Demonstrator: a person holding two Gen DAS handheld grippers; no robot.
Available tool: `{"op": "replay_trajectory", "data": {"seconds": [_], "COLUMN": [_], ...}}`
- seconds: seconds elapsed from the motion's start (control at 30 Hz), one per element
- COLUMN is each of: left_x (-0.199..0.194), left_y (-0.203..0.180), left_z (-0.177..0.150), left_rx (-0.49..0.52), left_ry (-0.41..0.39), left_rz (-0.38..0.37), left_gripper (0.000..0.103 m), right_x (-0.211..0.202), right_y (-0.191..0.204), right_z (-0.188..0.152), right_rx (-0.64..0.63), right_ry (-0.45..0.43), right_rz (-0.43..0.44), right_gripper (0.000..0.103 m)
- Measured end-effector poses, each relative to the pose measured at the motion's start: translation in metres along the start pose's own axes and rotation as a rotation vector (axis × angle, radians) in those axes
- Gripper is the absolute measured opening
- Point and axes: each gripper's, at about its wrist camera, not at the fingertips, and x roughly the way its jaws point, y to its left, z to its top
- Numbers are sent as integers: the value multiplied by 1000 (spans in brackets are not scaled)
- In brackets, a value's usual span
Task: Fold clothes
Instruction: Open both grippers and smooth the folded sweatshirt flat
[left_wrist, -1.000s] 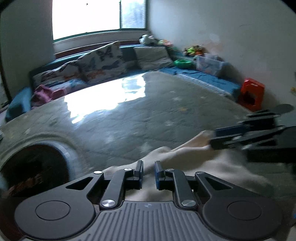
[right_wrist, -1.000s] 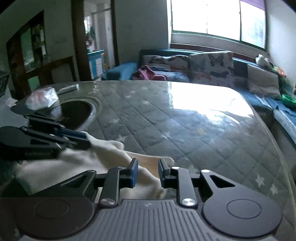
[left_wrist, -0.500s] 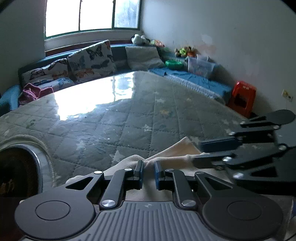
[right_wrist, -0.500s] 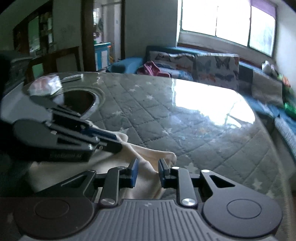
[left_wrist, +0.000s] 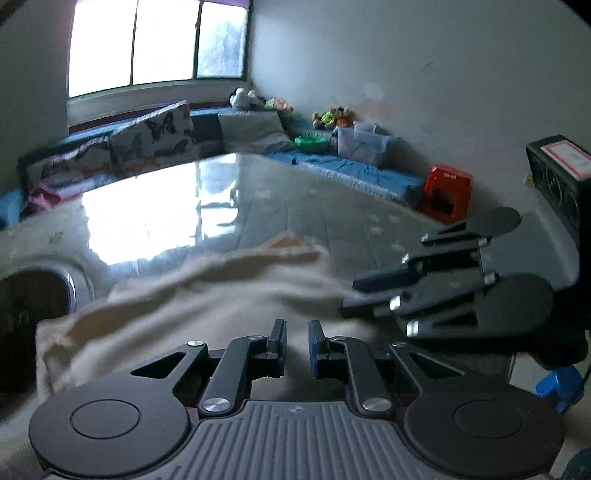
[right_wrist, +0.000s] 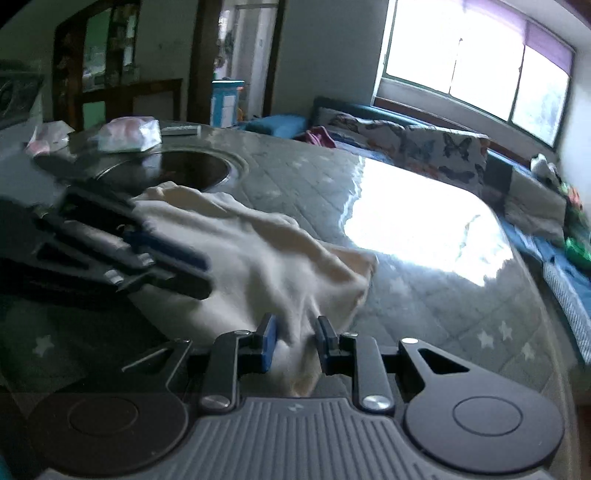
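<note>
I hold a cream garment (right_wrist: 255, 254) by its near edge with both tools, over the grey quilted, star-printed table top (right_wrist: 424, 314) that lies under a glossy cover. My right gripper (right_wrist: 295, 338) pinches a gathered bunch of the cloth: the fabric funnels down between the two blue-padded fingers (right_wrist: 267, 341), which stand a little apart with the fold wedged between them. My left gripper (left_wrist: 296, 341) sits just beside it, to the left; its fingers are drawn close with a narrow gap, and pale cloth shows in that gap and below it, but the blur keeps me from telling for sure whether they bite the fabric or only lie on it.

From my fingers the garment runs forward and away, toward the window side. Its long axis lies roughly crosswise, from the round dark opening (right_wrist: 173, 170) in the table on my left to the loose far corner (right_wrist: 364, 264) on my right. The near edge looks lifted, the far part draped on the table.

Both tools are at the same near edge, close together, so neither is much nearer the free far corner; the right one has the clearer line to it. Whether this edge is being carried over for a fold or being set down after one, I cannot judge from this.
</note>
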Motion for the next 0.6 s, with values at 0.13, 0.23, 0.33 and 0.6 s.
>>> {"op": "replay_trajectory", "data": {"seconds": [0.13,0.23,0.33,0.6], "left_x": [-9,-16,-15,-44], "left_y": [3,5,9,35], "left_z": [-7,-7,-12,-13], "left_rx": [-34,-70,-91,-190], "left_ry": [-16,-30,-15,-62], "left_rz": [10,21,36,106], "left_gripper": [14,14,14,14], "right_x": [-8,-11,-10,-6], "right_y": [-6,-7,-6,-4], "right_z": [7,11,12,15], "right_rx": [23,21,21,21], "right_ry": [-27,-46,-47,-49], "right_rz": [-2,-4,1,16], "right_gripper": [21,21,21,23]}}
